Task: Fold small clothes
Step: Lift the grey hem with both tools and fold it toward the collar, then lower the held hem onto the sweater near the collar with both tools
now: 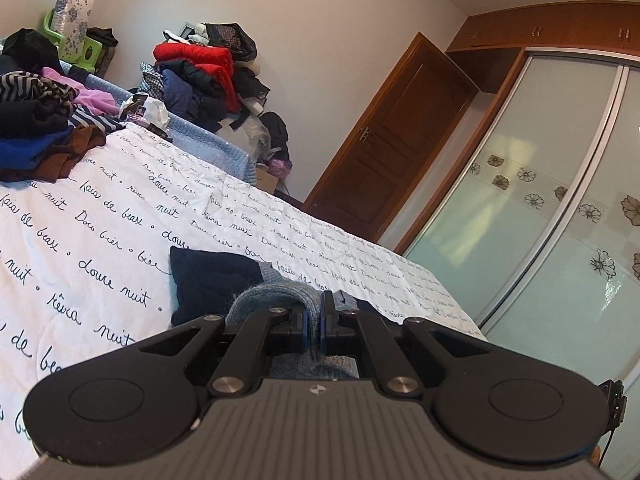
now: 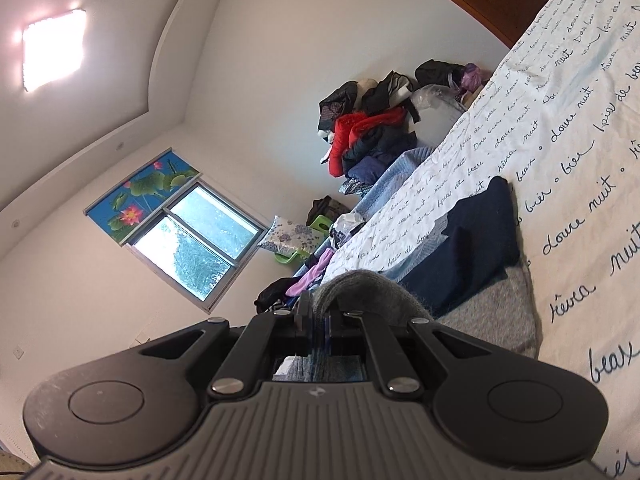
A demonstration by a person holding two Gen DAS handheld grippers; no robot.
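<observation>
A small knit garment in grey-blue and navy lies on the white bedspread (image 1: 100, 240) printed with script. In the left wrist view my left gripper (image 1: 316, 312) is shut on a grey-blue knit fold (image 1: 276, 298) of it, and the navy part (image 1: 212, 280) spreads to the left beyond the jaws. In the right wrist view, which is tilted sideways, my right gripper (image 2: 318, 316) is shut on a grey knit fold (image 2: 372, 292) of the garment. The navy part (image 2: 476, 240) and a grey edge (image 2: 504, 312) rest on the bedspread (image 2: 580, 120) past it.
A stack of folded clothes (image 1: 44, 128) sits at the bed's far left. A heap of red and dark clothes (image 1: 208, 72) is piled beyond the bed. A wooden door (image 1: 404, 136) and sliding wardrobe doors (image 1: 540, 220) stand to the right. A window (image 2: 196, 236) is in the wall.
</observation>
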